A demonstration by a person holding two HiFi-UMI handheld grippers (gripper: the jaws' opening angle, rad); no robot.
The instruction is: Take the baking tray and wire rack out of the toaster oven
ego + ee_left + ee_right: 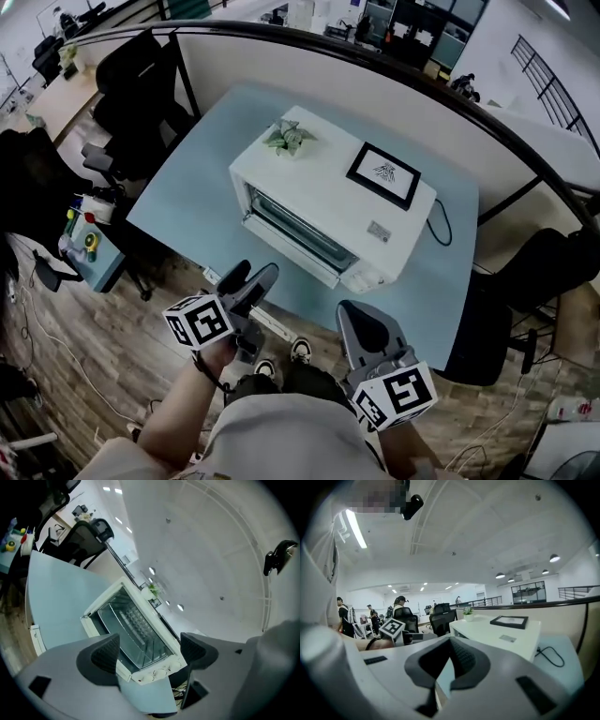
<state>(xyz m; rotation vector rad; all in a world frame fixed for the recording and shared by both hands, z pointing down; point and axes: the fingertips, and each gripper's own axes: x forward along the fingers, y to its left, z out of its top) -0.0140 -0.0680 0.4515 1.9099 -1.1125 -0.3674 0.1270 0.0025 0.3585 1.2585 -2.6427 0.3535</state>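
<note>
The toaster oven (328, 192) stands on the light blue table (187, 197). Its glass door faces the person and looks shut. A small plant (289, 139) and a framed picture (384, 174) sit on its top. The wire rack (136, 623) shows through the glass in the left gripper view, so it is inside the oven. The baking tray cannot be told apart from it behind the door.

The left gripper (251, 274) hangs short of the table's near edge. Its jaws are spread wide with nothing between them, and they frame the oven's front. The right gripper (361, 319) is beside it, also off the table. Its pads meet at the tips and hold nothing.

The oven lies ahead of both grippers, beyond the table edge. In the head view its long axis runs from upper left to lower right, at a slant to the person. The left gripper is lined up with the glass door. The right one faces the end with the control knobs (157, 672). The door probably has to come down before anything can slide out. For that, the spread left gripper looks better placed to take the door's top edge.
</note>
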